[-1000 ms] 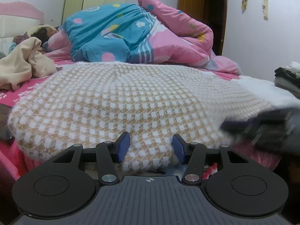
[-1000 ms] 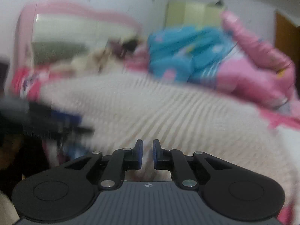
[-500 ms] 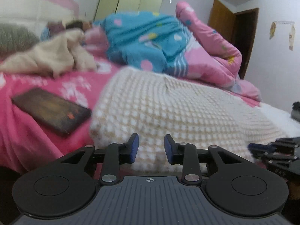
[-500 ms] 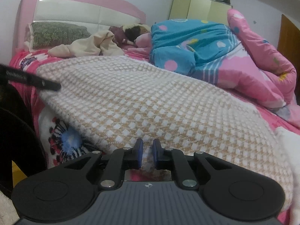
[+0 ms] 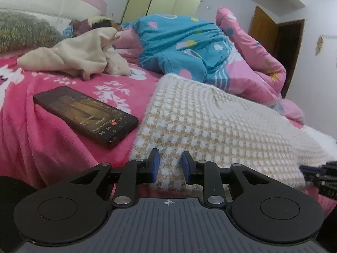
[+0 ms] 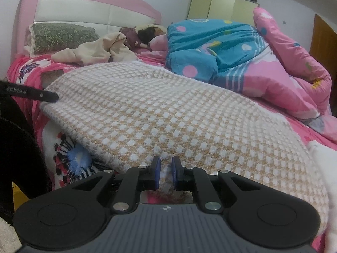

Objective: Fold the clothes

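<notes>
1. Checked knit garment (image 5: pixel 221 122): white and tan, fluffy. Spread flat on the bed, its near hem hanging at the bed's front edge. Fills the middle of the right wrist view (image 6: pixel 168 113).
2. Left claw (image 5: pixel 168 165): at the garment's near-left corner. Blue pads apart, a fold of hem between them; partly closed, and whether it pinches the cloth cannot be told. Its dark tip also shows at the left edge of the right wrist view (image 6: pixel 45 96), touching the garment's left edge.
3. Right claw (image 6: pixel 165 172): at the near hem. Pads drawn close with a narrow gap, knit between them; appears to be grasping the hem. Its blurred tip shows at the right edge of the left wrist view (image 5: pixel 320 172).
4. Bed sheet (image 5: pixel 52 135): bright pink with white floral print, under the garment.
5. Phone (image 5: pixel 84 113): dark, screen lit, lying flat on the sheet just left of the garment.
6. Cream cloth (image 5: pixel 78 59): crumpled, farther back on the bed, well apart from the garment.
7. Quilt (image 5: pixel 189 44): blue and pink, dotted, bunched behind the garment.
8. Pillow (image 6: pixel 61 35): green patterned, against the pink and white headboard (image 6: pixel 84 10).
9. White fluffy item (image 6: pixel 324 158): right of the garment, type unclear.
</notes>
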### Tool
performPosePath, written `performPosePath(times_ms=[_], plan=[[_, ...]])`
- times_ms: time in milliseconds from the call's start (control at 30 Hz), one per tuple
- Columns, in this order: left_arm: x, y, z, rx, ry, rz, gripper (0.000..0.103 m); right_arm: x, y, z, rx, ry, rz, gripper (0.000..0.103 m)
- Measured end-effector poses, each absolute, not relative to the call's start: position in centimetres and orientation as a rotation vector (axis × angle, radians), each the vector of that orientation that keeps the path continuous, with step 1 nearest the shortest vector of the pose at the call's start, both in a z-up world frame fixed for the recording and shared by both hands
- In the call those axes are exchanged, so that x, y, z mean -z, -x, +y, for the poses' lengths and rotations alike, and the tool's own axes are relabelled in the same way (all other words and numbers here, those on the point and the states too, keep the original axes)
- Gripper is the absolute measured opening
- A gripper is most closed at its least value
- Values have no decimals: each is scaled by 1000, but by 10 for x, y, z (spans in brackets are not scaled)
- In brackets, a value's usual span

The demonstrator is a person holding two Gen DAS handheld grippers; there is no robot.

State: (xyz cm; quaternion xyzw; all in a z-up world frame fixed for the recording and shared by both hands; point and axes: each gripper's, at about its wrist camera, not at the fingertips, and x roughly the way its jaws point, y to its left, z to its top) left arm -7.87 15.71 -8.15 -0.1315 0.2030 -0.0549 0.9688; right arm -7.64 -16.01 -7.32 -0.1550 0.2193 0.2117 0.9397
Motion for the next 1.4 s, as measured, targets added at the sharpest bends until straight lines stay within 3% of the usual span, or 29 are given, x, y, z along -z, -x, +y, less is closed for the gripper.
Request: performPosePath(times_ms=[267, 633, 833, 1133, 1267, 1400], plan=[[83, 71, 166, 22, 244, 434, 30, 75, 76, -165, -443, 290, 439, 11], [35, 67, 142, 106, 218, 318, 30, 77, 76, -172, -459, 253, 424, 11], [72, 25, 138, 71, 286, 423, 35, 77, 77, -172, -455, 244, 423, 11], [33, 31, 132, 82, 242, 326, 35, 80, 75, -182, -477, 187, 418, 11], [60, -12, 133, 1, 259, 480, 37, 79, 75, -182, -477, 192, 419, 11], [53, -6, 137, -8, 308, 448, 37, 79, 77, -181, -470, 190, 419, 11]])
